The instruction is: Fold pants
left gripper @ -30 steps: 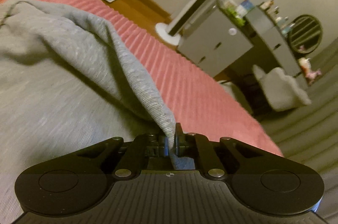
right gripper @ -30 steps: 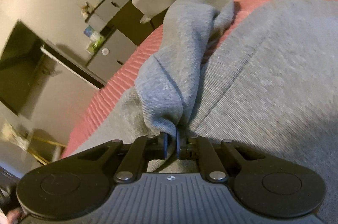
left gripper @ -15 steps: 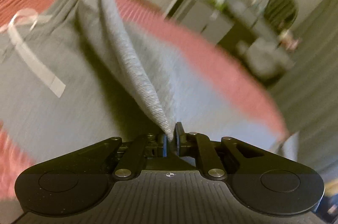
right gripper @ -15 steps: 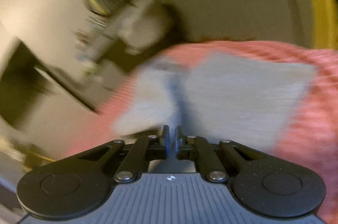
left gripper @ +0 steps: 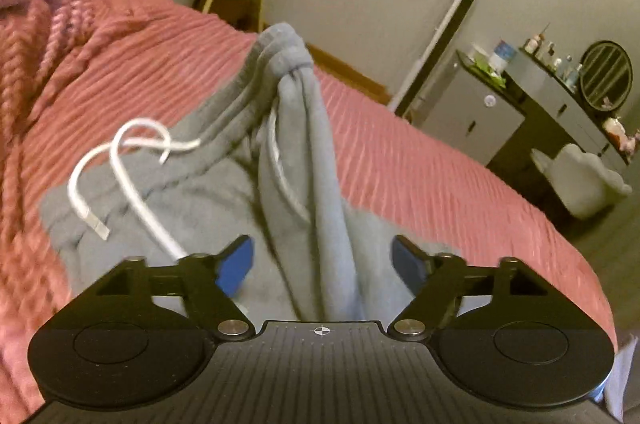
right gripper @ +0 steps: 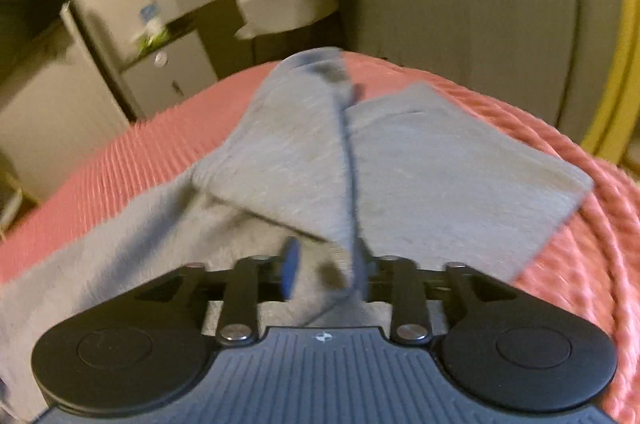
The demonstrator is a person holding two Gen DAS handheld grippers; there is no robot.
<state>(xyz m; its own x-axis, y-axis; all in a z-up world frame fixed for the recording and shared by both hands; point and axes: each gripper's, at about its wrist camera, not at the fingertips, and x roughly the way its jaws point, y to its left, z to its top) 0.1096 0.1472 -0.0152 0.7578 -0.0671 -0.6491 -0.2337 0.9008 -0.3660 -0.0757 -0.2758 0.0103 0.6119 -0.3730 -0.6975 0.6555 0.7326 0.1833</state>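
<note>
While gray pants [left gripper: 320, 183] rise between them, both jaws wide, gripping nothing.

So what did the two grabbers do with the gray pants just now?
Both let go. The left gripper and right gripper, clamped on the soft gray sweatpants a second ago, carried the fabric across and now stand open. The ribbed pink bedspread underneath stayed put.
</note>
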